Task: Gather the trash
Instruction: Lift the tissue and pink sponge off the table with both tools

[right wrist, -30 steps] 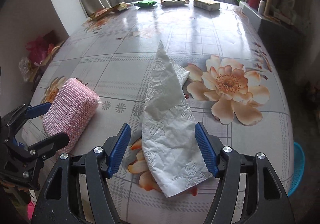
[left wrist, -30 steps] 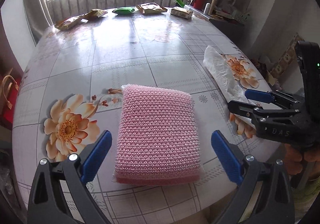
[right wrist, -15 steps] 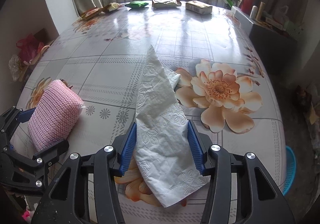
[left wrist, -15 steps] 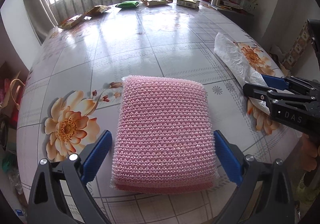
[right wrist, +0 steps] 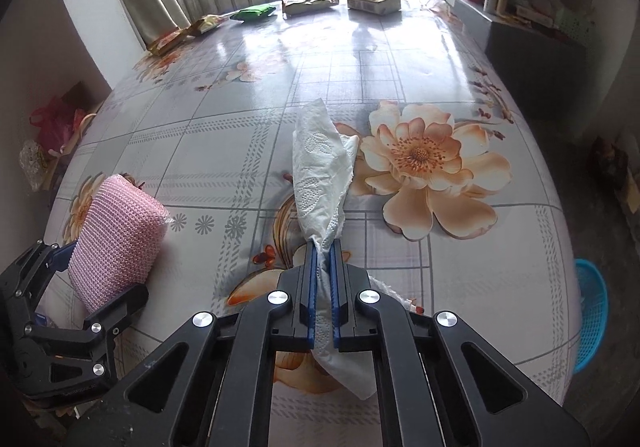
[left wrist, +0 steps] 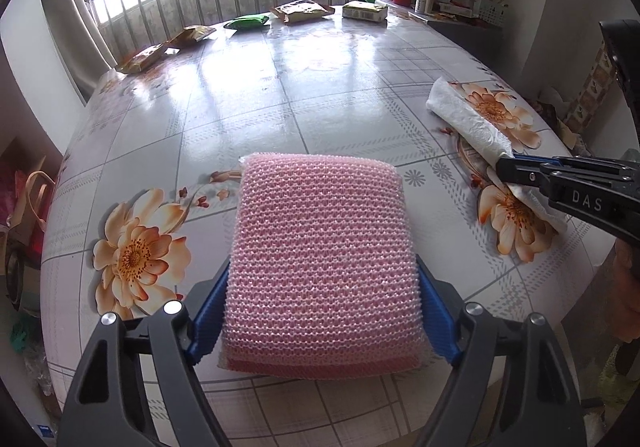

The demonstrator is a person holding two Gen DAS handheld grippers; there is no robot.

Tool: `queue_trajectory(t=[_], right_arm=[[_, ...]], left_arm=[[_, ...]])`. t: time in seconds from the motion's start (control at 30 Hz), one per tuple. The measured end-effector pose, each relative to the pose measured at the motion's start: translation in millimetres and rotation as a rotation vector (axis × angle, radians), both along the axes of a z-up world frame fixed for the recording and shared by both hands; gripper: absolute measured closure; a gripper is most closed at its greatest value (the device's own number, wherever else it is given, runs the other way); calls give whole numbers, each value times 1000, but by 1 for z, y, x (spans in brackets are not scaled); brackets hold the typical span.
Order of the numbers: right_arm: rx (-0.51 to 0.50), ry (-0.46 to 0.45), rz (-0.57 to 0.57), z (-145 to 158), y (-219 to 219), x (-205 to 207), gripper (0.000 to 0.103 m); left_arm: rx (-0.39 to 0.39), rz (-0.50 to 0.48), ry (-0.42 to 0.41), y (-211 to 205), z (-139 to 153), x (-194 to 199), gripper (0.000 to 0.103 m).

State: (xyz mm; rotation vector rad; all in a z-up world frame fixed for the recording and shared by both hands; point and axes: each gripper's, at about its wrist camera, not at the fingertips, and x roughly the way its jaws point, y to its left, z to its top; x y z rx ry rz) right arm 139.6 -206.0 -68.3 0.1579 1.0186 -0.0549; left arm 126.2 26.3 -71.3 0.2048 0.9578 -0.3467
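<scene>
A pink knitted sponge [left wrist: 320, 263] lies near the front edge of the flowered table. My left gripper [left wrist: 320, 311] is shut on the sponge, its blue pads pressing both sides. The sponge also shows in the right wrist view [right wrist: 116, 235], with the left gripper [right wrist: 92, 287] around it. A white paper towel [right wrist: 320, 175] lies lengthwise on the table. My right gripper [right wrist: 323, 251] is shut on the paper towel, which is bunched between the blue pads. The towel [left wrist: 468, 123] and the right gripper [left wrist: 508, 167] show at the right of the left wrist view.
Several snack packets and a box [right wrist: 374, 1] lie along the table's far edge by the barred window. A green packet [left wrist: 246, 21] is among them. A blue basket [right wrist: 592, 303] stands on the floor to the right. A dark shelf [right wrist: 532, 47] with bottles is at the far right.
Both grippers have closed: the left one onto the pink sponge, the right one onto the paper towel, which is now pinched into a narrow bunch.
</scene>
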Motion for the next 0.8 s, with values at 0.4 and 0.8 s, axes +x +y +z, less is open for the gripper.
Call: queue_trajectory(t=[0.4,0.8], right_arm=[[52,-28,-48,9,-8,-11,100],[100,-78,-76,26,-21,-28,100]], left_arm=[[9,-4,-52,-3,12,-10,24],[0,-7,-67,-6,21,-14,24]])
